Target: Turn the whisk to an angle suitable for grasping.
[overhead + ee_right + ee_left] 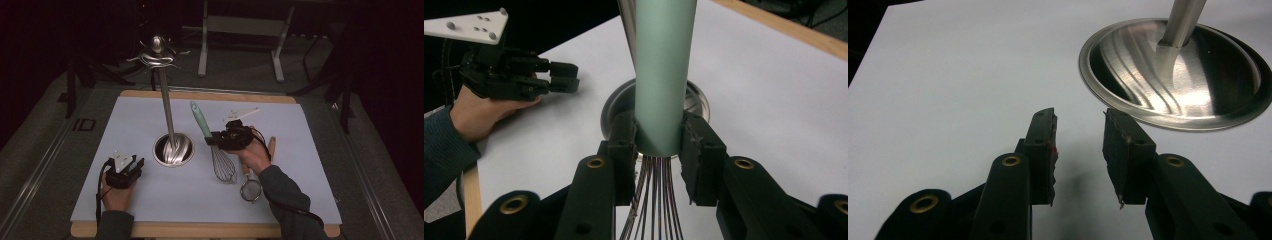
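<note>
A whisk with a mint-green handle (pixel 201 120) and wire head (pixel 223 165) lies just right of the steel utensil stand. My right gripper (pixel 211 140) is shut on the lower end of that handle (pixel 664 75), where the wires (pixel 654 205) fan out below the jaws. My left gripper (pixel 138 163) rests open on the white mat, left of the stand's round base (pixel 172 149). In the left gripper view my left gripper (pixel 1078 145) holds nothing, and the base (pixel 1173 75) lies just ahead to the right.
The stand's pole (pixel 166 105) rises to a ring of hooks (pixel 157 56). A small mesh strainer (pixel 251 190) with a wooden handle (pixel 271 146) lies by the right hand. The white mat (pixel 125 120) covers a wooden board (pixel 200 94). The left gripper (pixel 564 77) appears beyond the whisk.
</note>
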`<state>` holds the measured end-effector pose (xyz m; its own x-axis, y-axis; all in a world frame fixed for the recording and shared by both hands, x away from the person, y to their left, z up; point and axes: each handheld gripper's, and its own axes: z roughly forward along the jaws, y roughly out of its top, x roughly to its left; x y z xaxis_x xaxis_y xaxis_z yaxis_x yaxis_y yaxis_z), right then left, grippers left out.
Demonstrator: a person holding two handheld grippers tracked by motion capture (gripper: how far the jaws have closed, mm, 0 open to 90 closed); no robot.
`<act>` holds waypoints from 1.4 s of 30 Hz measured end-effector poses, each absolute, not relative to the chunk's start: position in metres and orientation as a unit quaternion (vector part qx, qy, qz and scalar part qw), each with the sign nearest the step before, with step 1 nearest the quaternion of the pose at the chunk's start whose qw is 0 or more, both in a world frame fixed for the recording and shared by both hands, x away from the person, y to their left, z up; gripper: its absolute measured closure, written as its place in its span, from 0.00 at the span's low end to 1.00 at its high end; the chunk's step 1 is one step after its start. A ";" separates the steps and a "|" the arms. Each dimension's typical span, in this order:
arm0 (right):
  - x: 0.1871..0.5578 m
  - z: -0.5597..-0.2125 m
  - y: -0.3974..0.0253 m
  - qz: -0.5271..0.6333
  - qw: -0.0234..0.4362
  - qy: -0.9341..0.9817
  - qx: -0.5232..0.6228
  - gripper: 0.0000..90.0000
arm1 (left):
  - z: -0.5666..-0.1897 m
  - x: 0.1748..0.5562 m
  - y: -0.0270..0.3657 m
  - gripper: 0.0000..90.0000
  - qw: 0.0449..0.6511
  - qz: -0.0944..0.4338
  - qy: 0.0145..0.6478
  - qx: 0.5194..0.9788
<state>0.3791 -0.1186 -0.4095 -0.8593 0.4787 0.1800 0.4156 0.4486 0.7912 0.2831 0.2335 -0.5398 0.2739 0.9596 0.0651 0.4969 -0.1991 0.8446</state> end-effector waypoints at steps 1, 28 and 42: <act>0.379 -0.408 -0.119 0.456 0.037 0.851 0.260 0.77 | -0.540 0.283 0.233 0.74 0.369 0.314 0.515 0.708; 0.381 -0.373 -0.132 0.491 0.090 0.847 0.183 0.77 | -0.540 0.283 0.233 0.74 0.368 0.315 0.514 0.708; 0.379 -0.354 -0.133 0.512 0.095 0.840 0.152 0.77 | -0.540 0.283 0.233 0.74 0.368 0.314 0.515 0.708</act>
